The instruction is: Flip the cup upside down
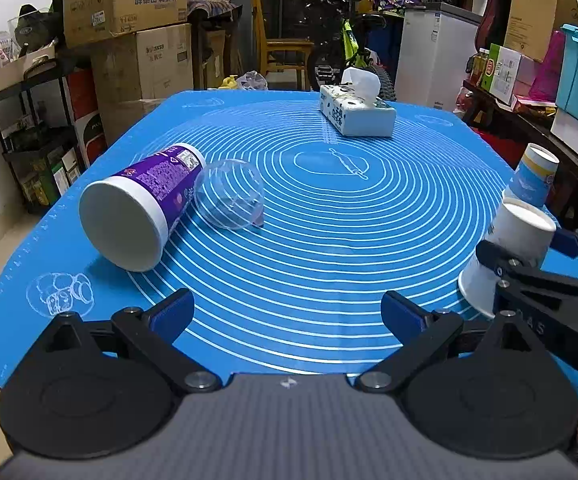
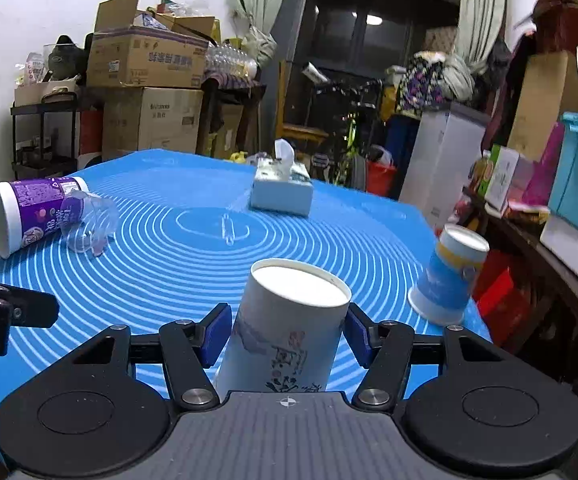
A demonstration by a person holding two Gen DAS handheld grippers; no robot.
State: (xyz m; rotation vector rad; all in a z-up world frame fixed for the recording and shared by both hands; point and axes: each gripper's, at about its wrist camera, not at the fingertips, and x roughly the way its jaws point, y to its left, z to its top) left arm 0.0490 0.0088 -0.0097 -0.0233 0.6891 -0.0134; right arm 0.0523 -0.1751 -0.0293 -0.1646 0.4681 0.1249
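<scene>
Cup (image 2: 289, 328): base up, between right tool (image 2: 287, 334) pads (gap visible, contact uncertain).
Axis: near vertical.
Left tool (image 1: 287, 314): spread, empty.

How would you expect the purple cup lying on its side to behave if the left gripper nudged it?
The purple cup would probably roll, and being tapered, curve rather than go straight. It looks empty, so likely light. The clear dome lid touching its narrow end might get pushed along.
</scene>
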